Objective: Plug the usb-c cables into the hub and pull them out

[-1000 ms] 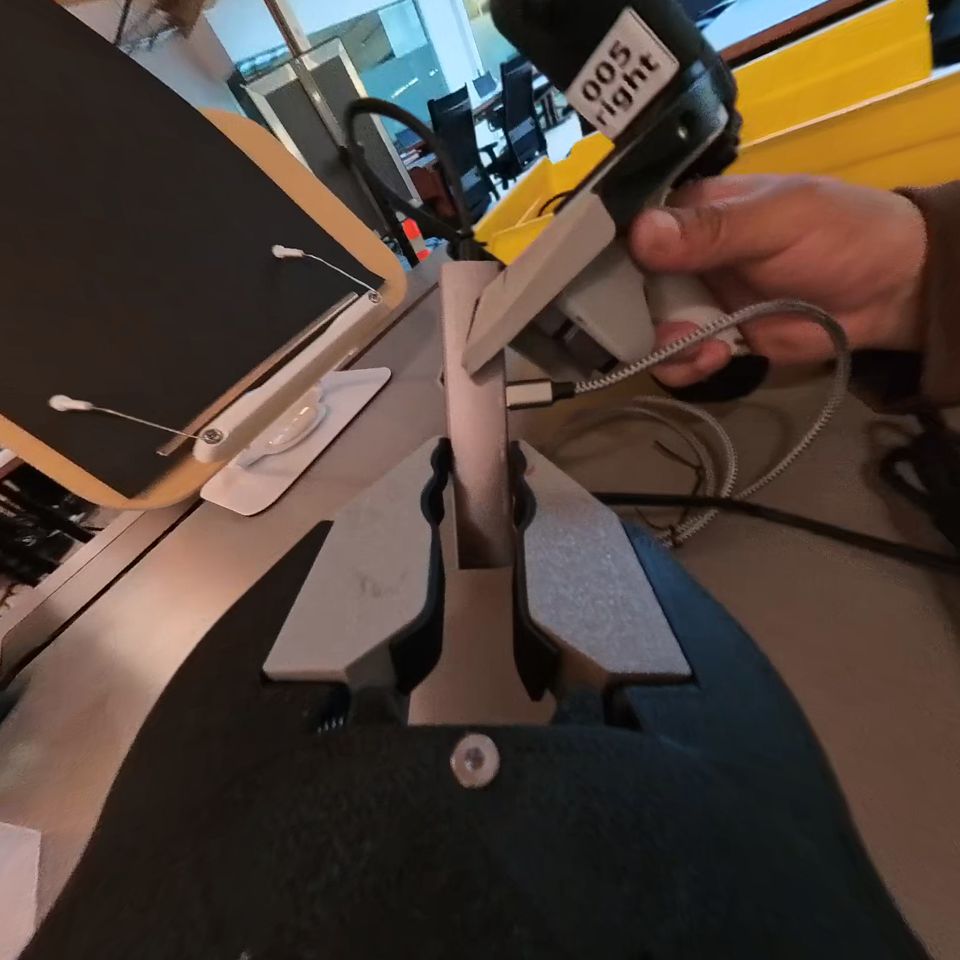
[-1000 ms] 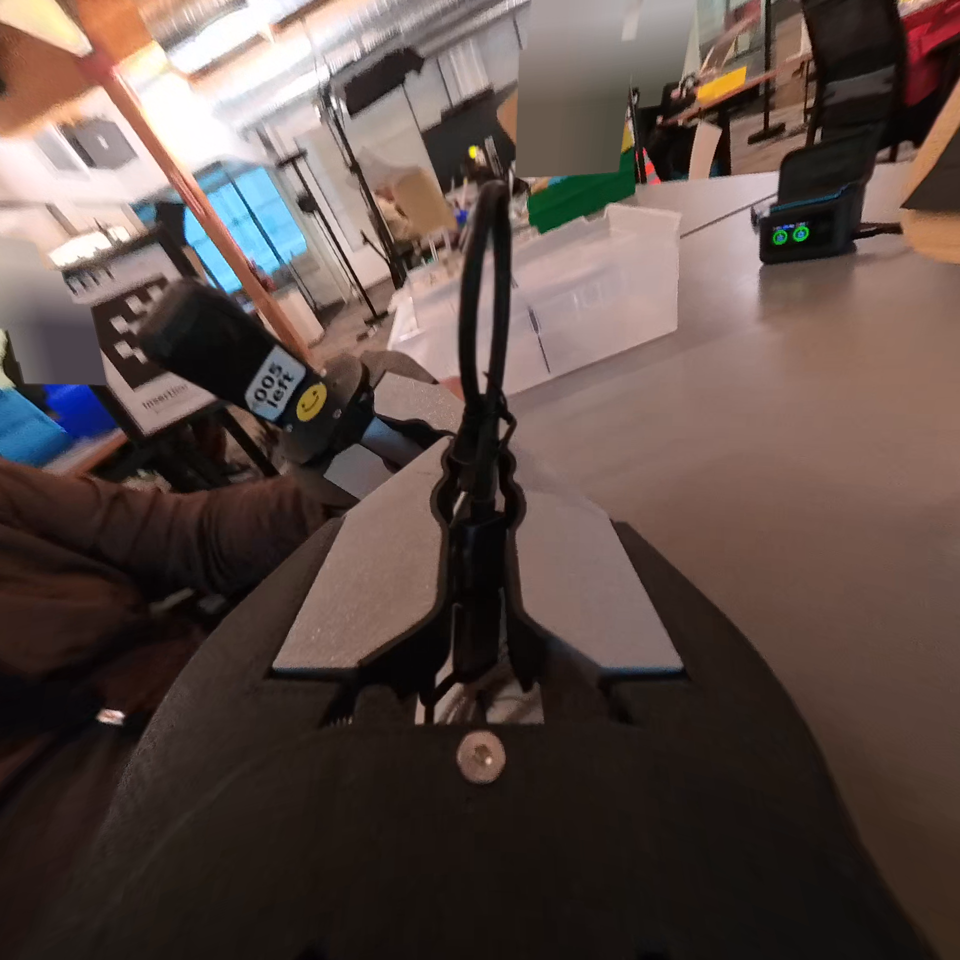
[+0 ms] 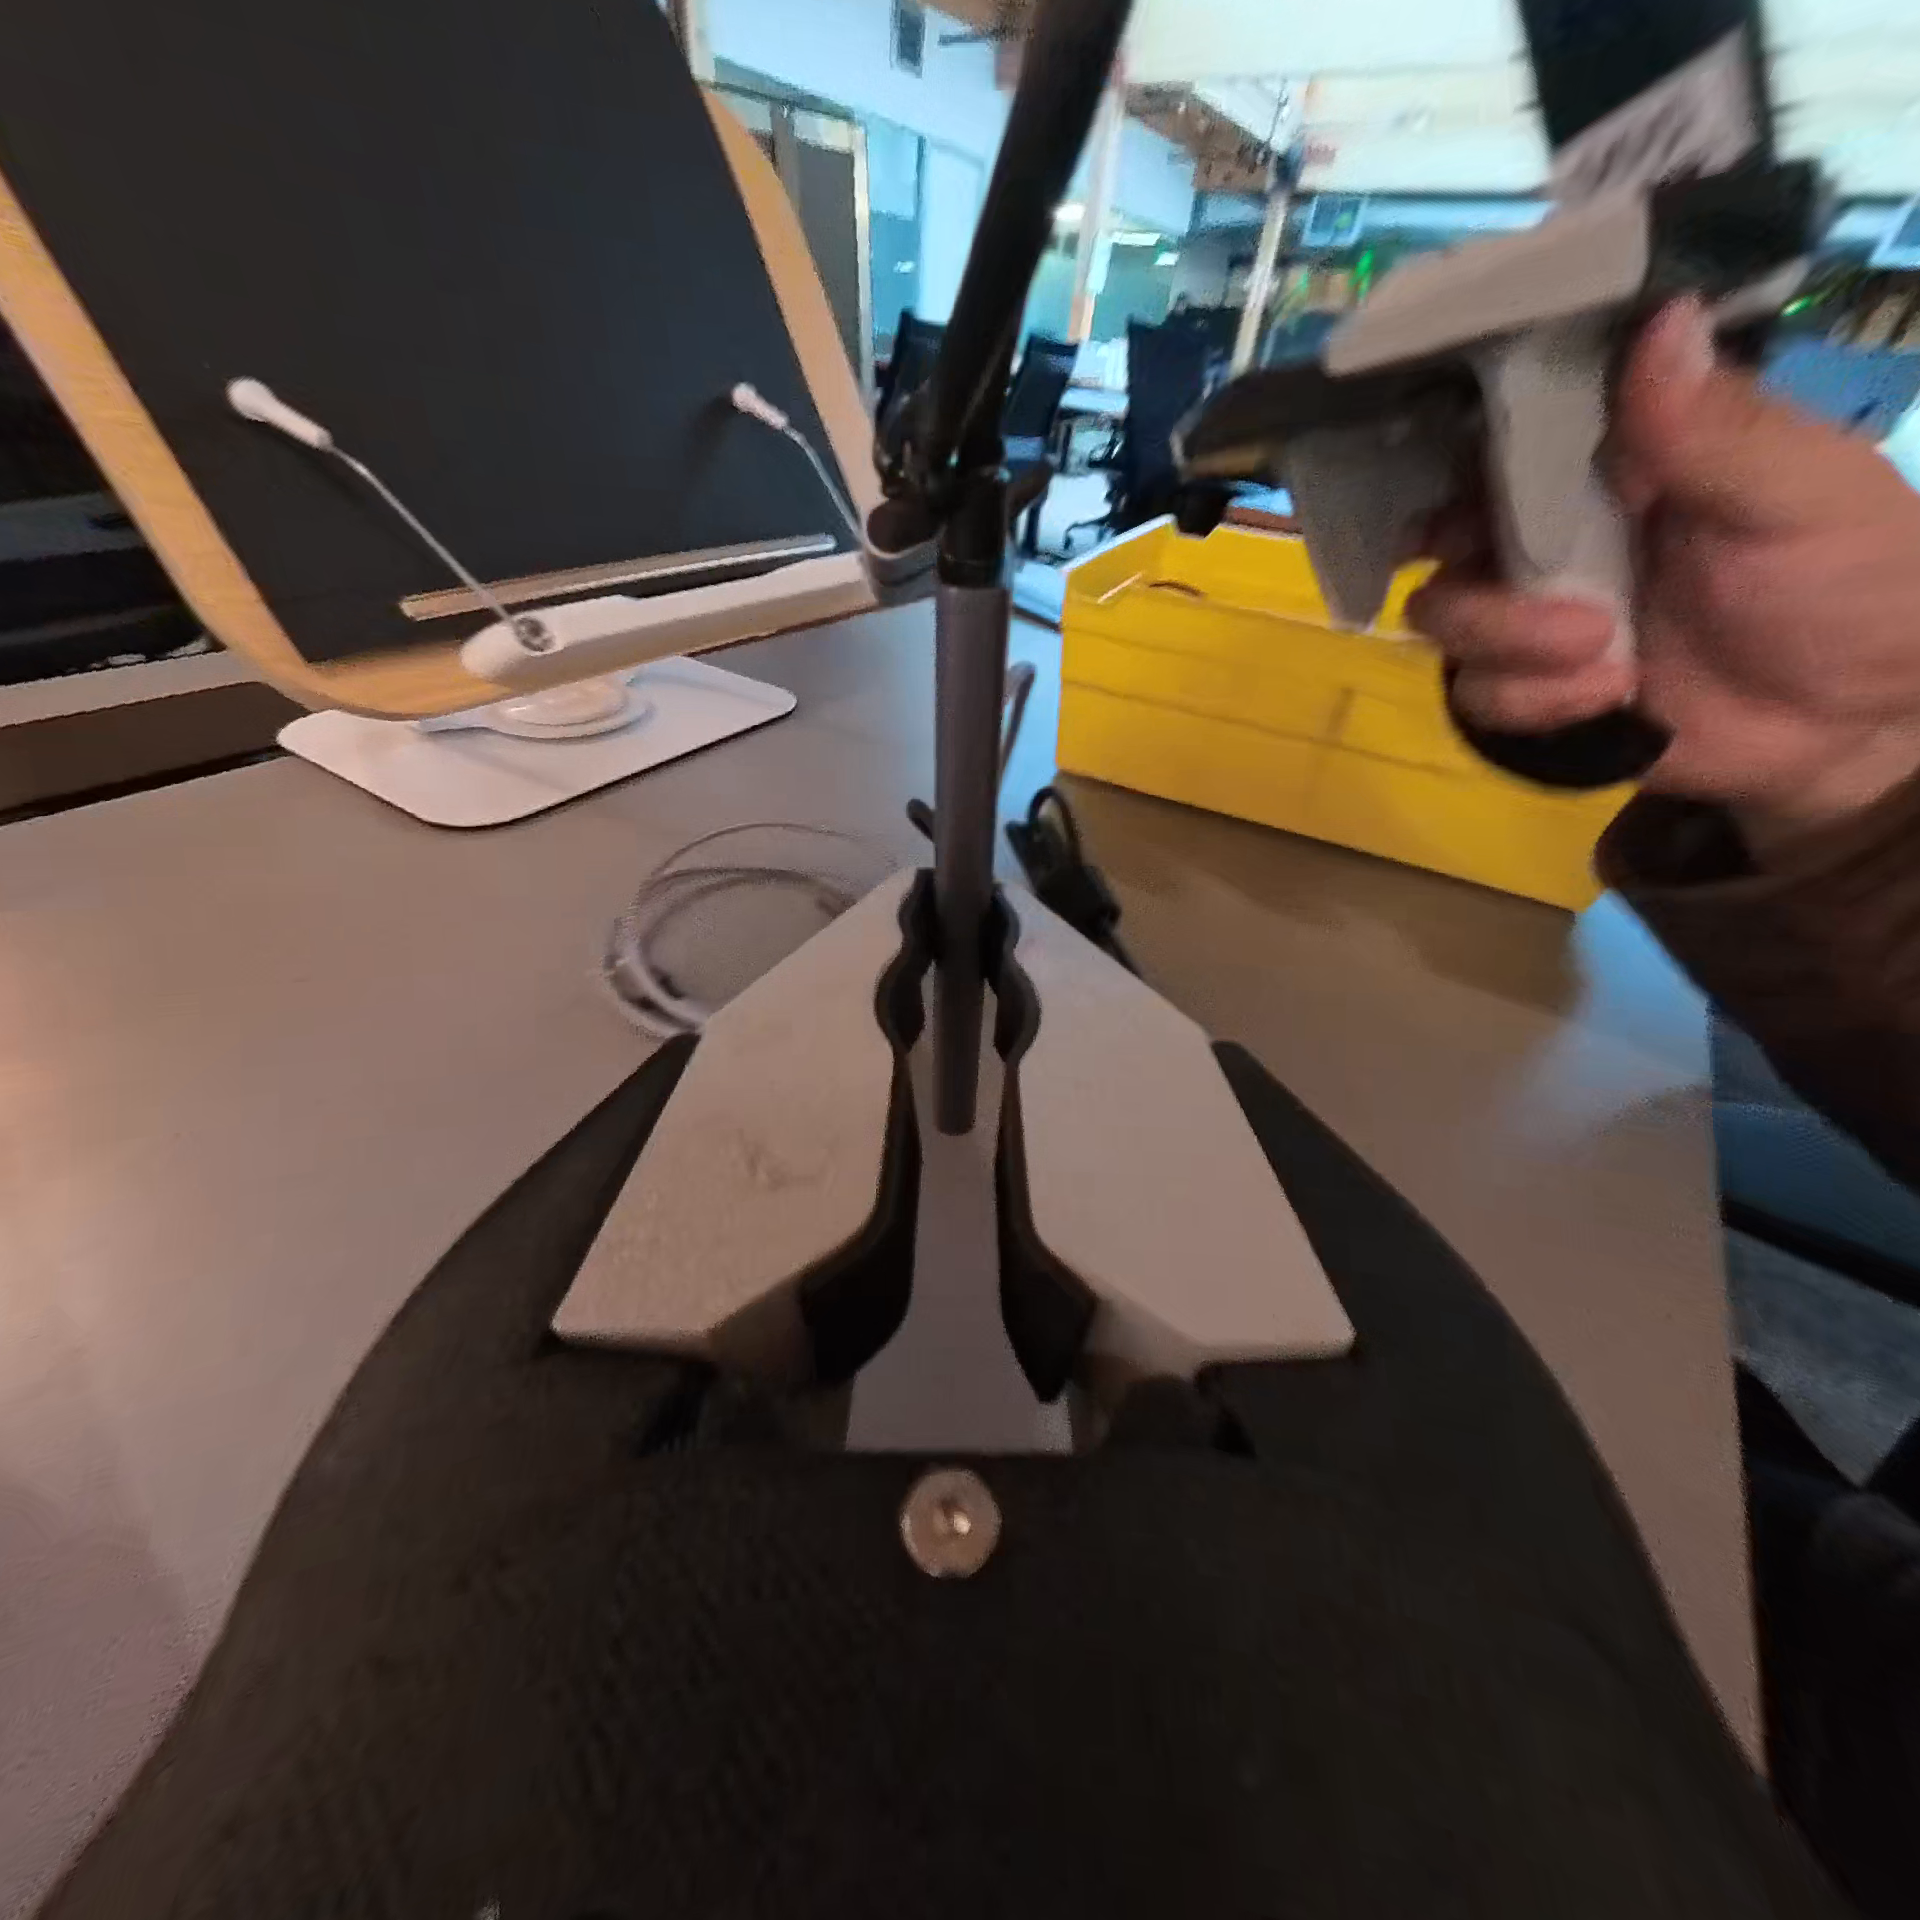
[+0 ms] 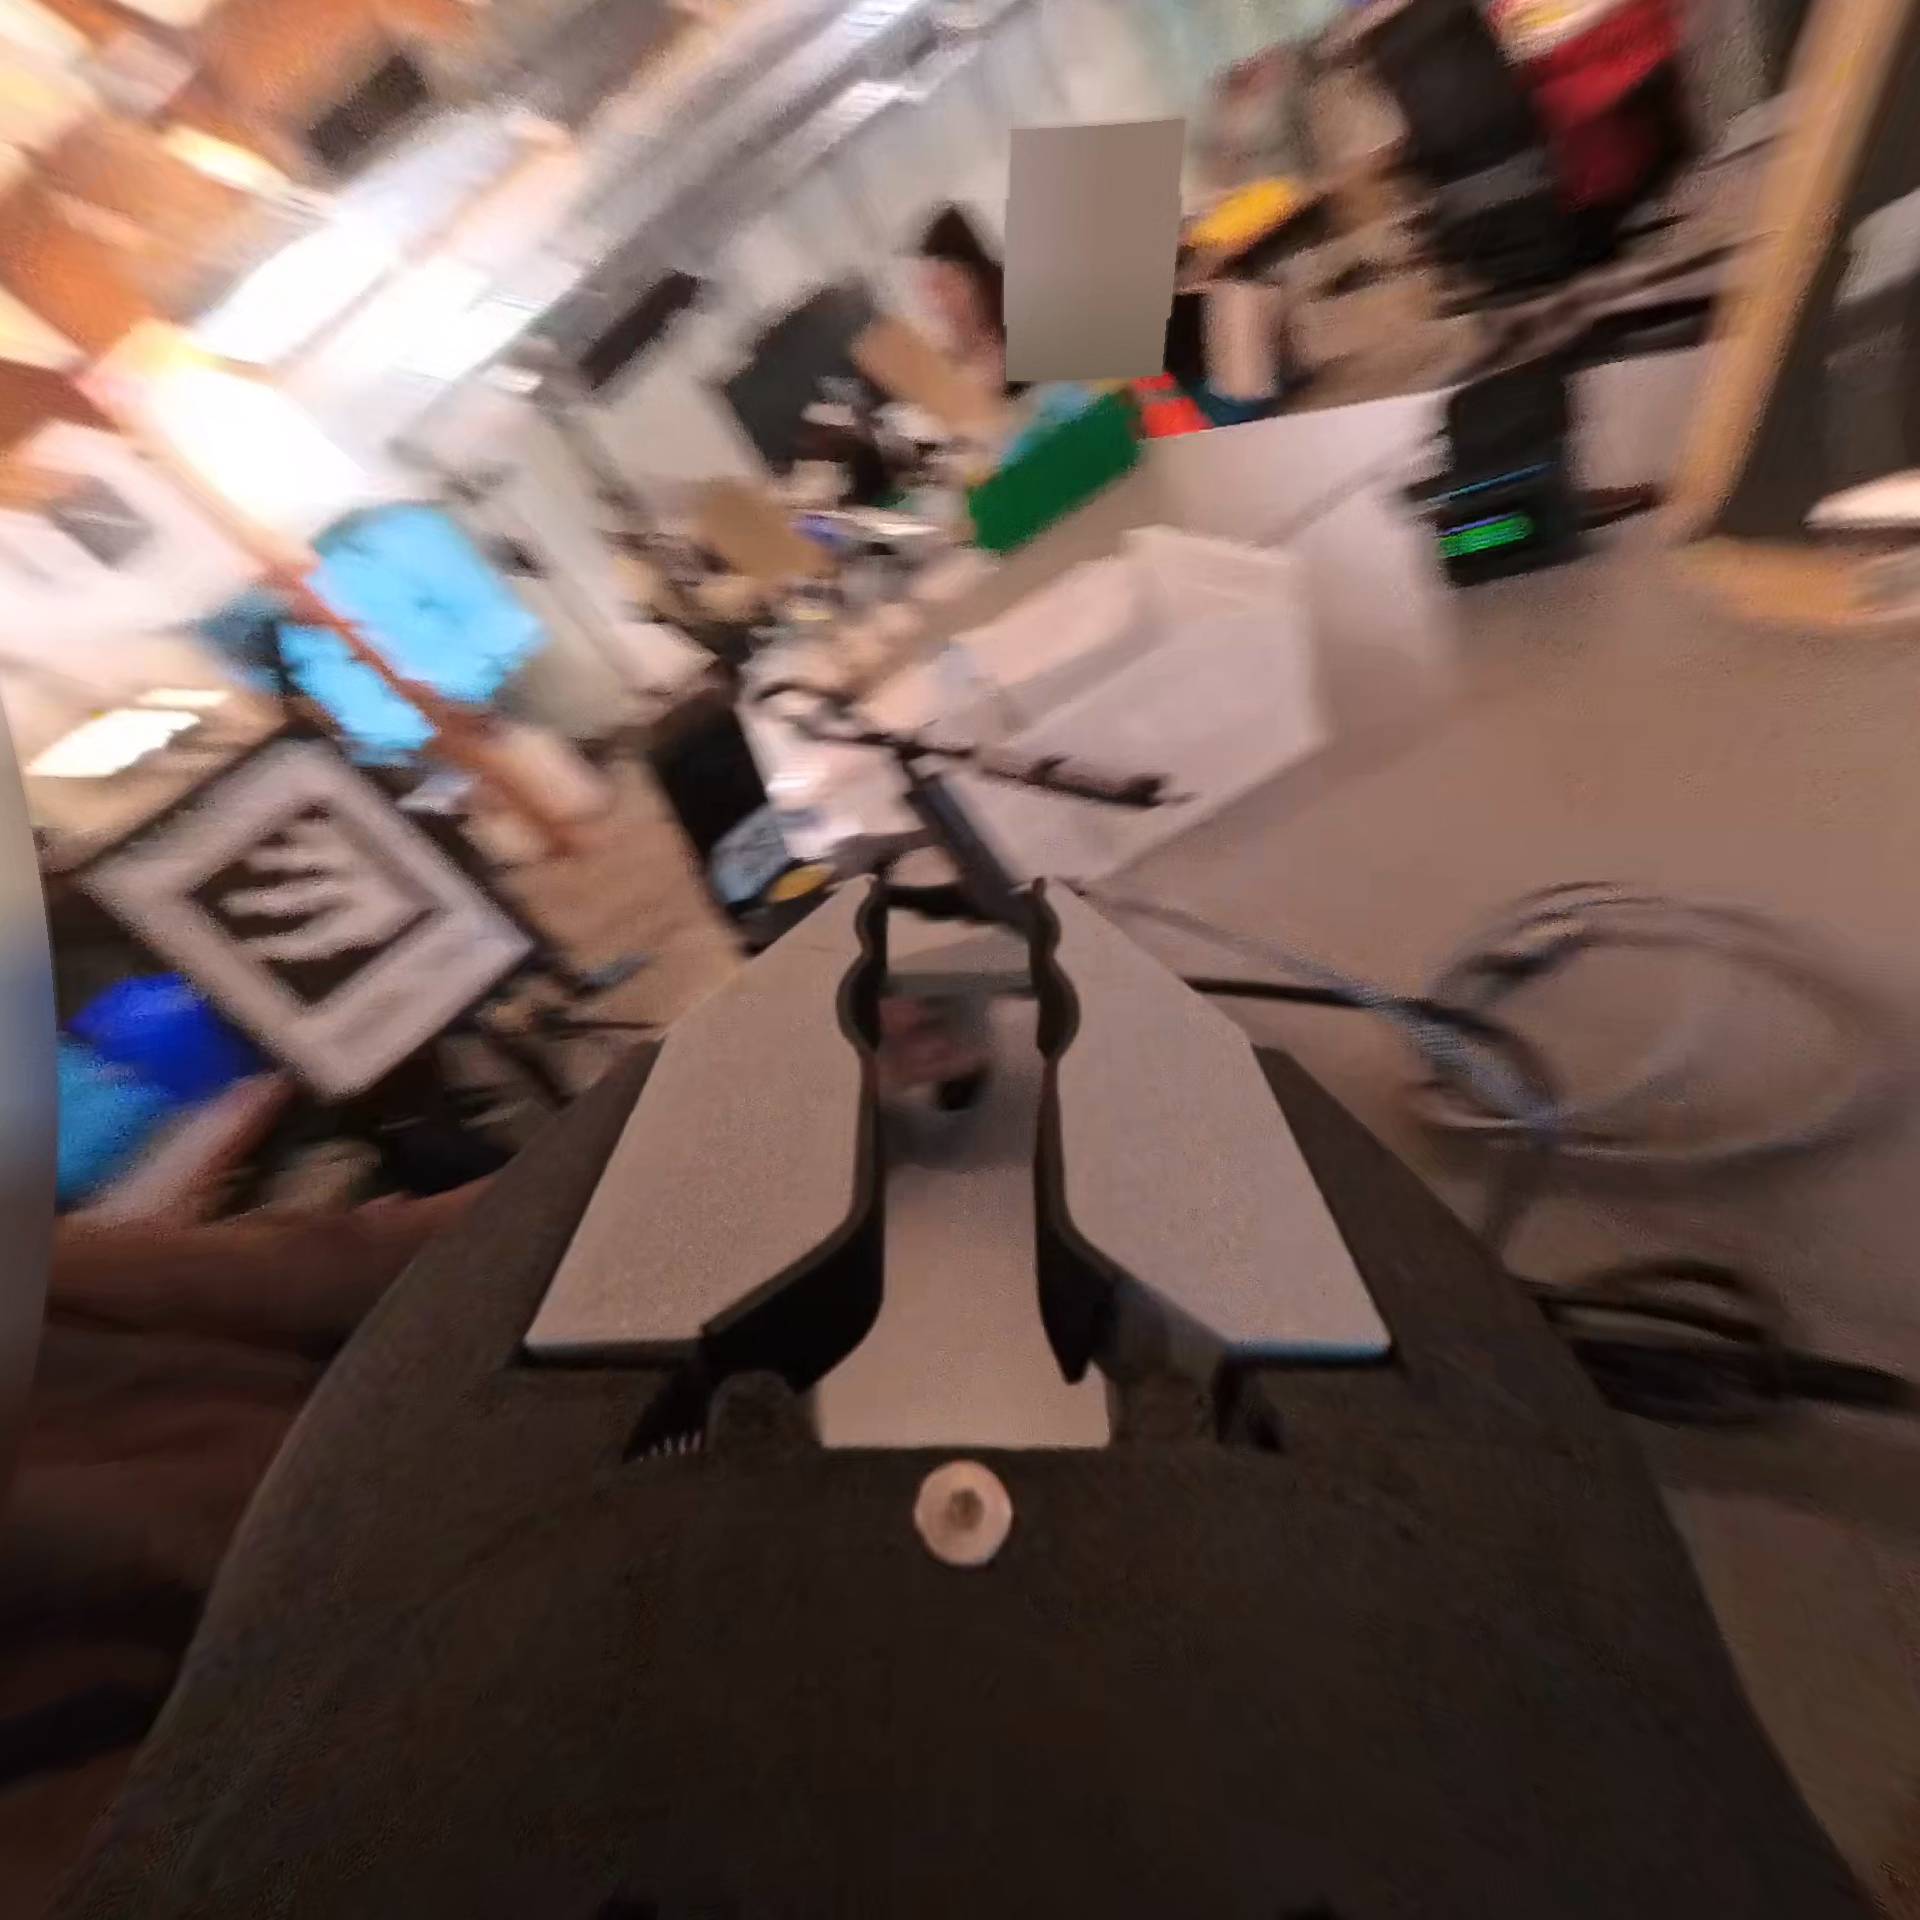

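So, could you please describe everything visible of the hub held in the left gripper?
The hub is a slim grey bar, metallic-looking, seen edge-on and standing roughly upright above the table. The left gripper is shut on its lower part. A black cable leaves its top end and rises out of frame. Its ports are not visible.

The hub (image 3: 964, 831) is grey metal with a black cable (image 3: 997, 249). The bin (image 3: 1247, 686) is yellow, the desk (image 3: 312, 987) grey-brown, the marker board (image 4: 301, 914) black-and-white patterned.
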